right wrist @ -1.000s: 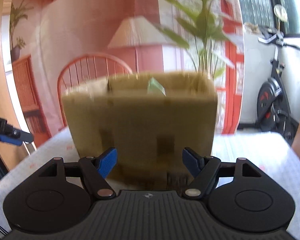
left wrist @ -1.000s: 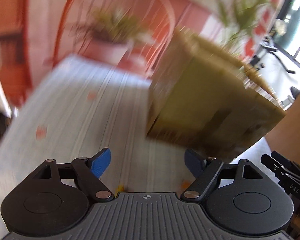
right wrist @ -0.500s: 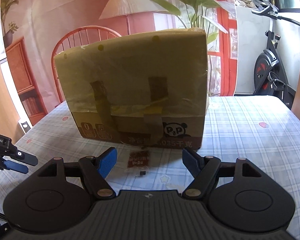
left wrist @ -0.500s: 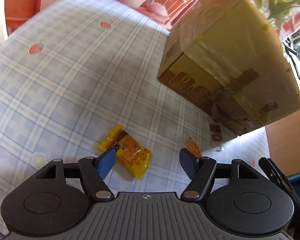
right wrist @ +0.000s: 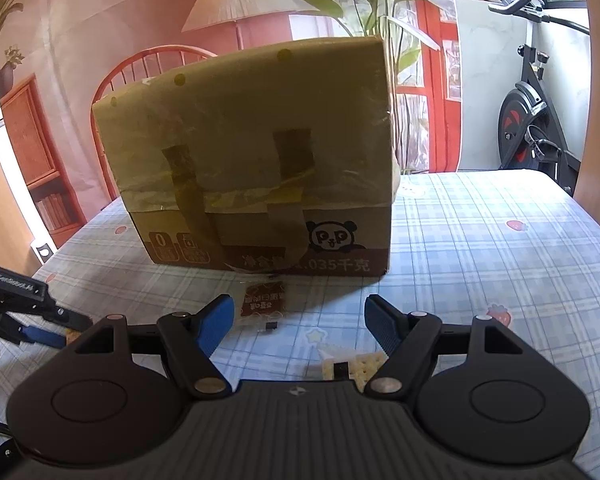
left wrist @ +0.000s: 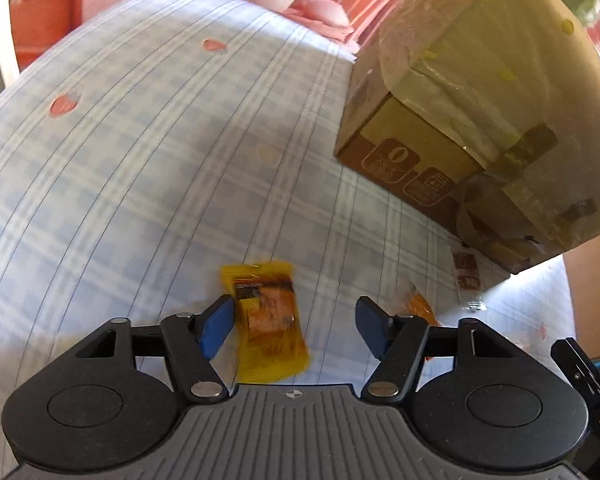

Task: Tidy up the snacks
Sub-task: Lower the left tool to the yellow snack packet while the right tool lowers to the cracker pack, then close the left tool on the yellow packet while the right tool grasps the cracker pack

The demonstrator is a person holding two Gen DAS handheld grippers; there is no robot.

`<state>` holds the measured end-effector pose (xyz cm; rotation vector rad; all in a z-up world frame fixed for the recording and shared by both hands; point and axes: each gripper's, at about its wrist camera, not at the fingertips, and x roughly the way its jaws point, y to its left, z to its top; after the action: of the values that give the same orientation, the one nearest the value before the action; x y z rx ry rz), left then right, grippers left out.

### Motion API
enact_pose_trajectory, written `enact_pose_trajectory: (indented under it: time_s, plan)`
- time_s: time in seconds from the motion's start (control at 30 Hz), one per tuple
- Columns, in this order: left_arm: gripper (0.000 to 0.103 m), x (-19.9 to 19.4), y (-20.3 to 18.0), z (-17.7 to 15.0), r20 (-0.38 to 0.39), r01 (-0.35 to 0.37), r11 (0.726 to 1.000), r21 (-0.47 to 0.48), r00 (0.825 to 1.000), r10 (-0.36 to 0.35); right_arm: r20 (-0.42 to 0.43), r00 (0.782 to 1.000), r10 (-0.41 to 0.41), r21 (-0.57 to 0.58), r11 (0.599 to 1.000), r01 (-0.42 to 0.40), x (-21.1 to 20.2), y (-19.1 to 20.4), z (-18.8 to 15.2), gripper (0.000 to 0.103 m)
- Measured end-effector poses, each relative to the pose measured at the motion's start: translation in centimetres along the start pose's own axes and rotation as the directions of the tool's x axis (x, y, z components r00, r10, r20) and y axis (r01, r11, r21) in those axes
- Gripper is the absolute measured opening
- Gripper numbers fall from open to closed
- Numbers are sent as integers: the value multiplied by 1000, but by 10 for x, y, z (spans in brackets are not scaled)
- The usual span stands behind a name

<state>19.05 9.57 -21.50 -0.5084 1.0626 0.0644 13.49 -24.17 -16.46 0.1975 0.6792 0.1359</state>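
Bright daylight, fisheye-bent edges (left wrist view slightly blurred).

Home — lamp (right wrist: pixel 236 4), exercise bike (right wrist: pixel 536 120).

cardboard box (right wrist: pixel 252 152): "P P", "035千克"

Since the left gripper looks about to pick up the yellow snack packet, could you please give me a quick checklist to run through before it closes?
1. Yellow snack packet between the left gripper fingers: ok, nearer the left finger.
2. Jaws, just closing, not yet pressing: ok.
3. Orange packet outside the jaws: ok.
4. Packet flat on the tablecloth: ok.
5. Cardboard box open on top: cannot tell.
6. Right gripper empty: ok.
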Motion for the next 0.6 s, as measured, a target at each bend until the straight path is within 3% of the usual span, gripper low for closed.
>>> enact_pose_trajectory:
  time_s: [0.27, 0.5, 0.6]
  plan:
    - [62, 3, -18, -6, 19, -44, 984, 171, 999, 41, -31, 999, -28, 8, 1000, 28, -1, -6, -13, 75]
    - [64, -5, -22, -29, 77, -93, 936, 340, 994, 71, -66, 995, -72, -34, 997, 70, 5, -7, -29, 75]
    - [64, -8, -18, -35, 96, -101, 929, 356, 993, 72, -78, 992, -97, -45, 995, 94, 12, -11, -37, 75]
